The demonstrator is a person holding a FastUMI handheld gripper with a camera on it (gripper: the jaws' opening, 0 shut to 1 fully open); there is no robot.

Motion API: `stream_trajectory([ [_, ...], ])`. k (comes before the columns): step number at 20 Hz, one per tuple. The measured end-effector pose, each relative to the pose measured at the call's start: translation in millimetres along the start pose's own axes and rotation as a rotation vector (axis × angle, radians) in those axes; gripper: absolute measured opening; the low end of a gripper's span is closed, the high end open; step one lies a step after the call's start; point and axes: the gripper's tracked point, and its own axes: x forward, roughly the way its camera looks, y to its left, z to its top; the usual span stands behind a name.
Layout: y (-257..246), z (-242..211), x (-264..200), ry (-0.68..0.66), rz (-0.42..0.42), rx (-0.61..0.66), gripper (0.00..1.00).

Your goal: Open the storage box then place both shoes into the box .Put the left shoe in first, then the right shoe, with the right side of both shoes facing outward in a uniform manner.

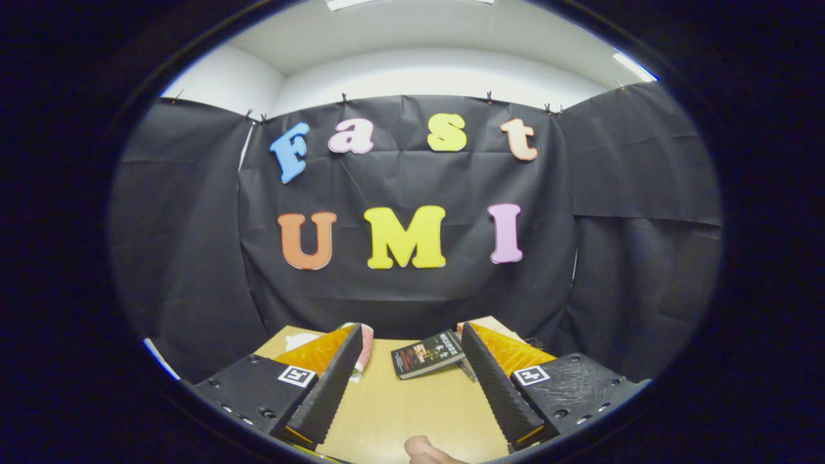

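My gripper (412,380) is held high and level, looking at the booth wall, with its fingers wide apart and nothing between them. Just beyond the left finger, part of a shoe (365,345) with pale pink and white shows; most of it is hidden behind the finger. Beyond the right finger a tan cardboard corner (493,324) sticks up, perhaps the storage box; I cannot tell whether it is open or closed.
A dark book (428,354) lies flat on the light wooden table (399,406) just ahead of the fingers. A fingertip of a person (422,450) pokes in at the near table edge between the fingers. Black cloth walls close the table at the back and sides.
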Motion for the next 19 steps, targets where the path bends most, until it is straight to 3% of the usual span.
stream_trajectory([
  [7, 22, 9, -31, -0.105, 0.065, -0.035, 0.96],
  [10, 23, 1, -32, -0.087, 0.073, -0.05, 0.96],
  [19, 1, -7, -26, -0.057, 0.005, -0.042, 0.96],
])
